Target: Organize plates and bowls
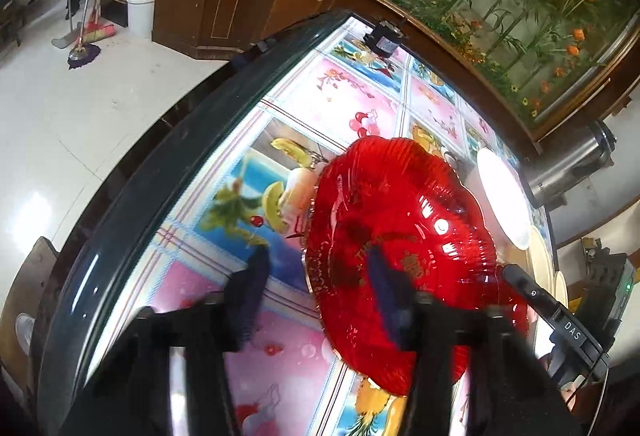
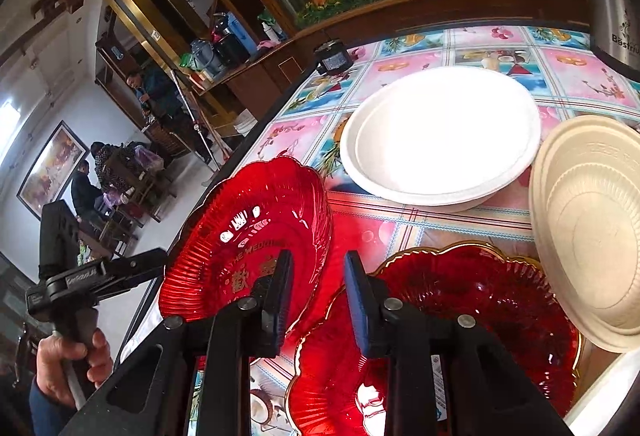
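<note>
Left wrist view: the left tool (image 1: 316, 276) has a red plate (image 1: 400, 236) between its nearly closed fingers and tilts it up off the bench (image 1: 192, 276), probably to stack it.

Right wrist view: the right tool (image 2: 316, 268), narrowly parted, straddles a gold-rimmed red plate (image 2: 480, 316); grip uncertain. White plate (image 2: 440, 140) and cream bowl (image 2: 592, 228) wait beyond.
</note>
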`<state>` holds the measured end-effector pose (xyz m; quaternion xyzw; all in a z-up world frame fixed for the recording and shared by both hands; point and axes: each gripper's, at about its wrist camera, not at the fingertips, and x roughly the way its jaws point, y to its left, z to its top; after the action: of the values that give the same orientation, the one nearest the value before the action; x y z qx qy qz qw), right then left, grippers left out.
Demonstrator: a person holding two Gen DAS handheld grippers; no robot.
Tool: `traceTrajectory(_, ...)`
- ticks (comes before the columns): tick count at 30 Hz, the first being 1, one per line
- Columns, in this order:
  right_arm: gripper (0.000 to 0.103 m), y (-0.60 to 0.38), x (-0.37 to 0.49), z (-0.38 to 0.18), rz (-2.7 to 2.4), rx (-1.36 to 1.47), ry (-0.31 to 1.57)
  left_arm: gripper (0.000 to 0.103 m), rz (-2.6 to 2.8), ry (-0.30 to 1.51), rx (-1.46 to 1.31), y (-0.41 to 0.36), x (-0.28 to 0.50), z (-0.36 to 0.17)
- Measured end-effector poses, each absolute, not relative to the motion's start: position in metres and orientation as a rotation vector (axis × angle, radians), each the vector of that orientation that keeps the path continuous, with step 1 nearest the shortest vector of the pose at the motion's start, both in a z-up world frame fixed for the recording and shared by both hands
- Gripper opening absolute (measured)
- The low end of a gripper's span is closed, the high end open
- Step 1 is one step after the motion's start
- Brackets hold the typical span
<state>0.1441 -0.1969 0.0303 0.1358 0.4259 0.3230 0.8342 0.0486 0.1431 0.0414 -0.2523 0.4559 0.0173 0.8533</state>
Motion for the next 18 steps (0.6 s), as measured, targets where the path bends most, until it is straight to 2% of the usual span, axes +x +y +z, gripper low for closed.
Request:
traceTrajectory(2,0.018,-0.195,0.145,0.029,0.689,0.285,0.903,0.029,0.03,0.964,-0.523,0.141,0.05,0.04)
traceTrajectory(9,0.018,-0.195,0.152,0.018,0.688,0.324,0.937,0.029,0.02,0.965,-0.509,0.136,0.057,0.035)
traceTrajectory(12,0.018,-0.191,0.153,0.015,0.692,0.319,0.942,0.021,0.031,0.966,-0.484,0.134,0.058,0.031)
traceTrajectory(14,0.013,-0.189,0.152,0.014,0.689,0.312,0.945,0.017,0.035,0.955,-0.48,0.133,0.056,0.031)
traceTrajectory(18,0.012,-0.191,0.15,0.016,0.674,0.318,0.948,0.016,0.04,0.954,-0.477,0.132,0.052,0.03)
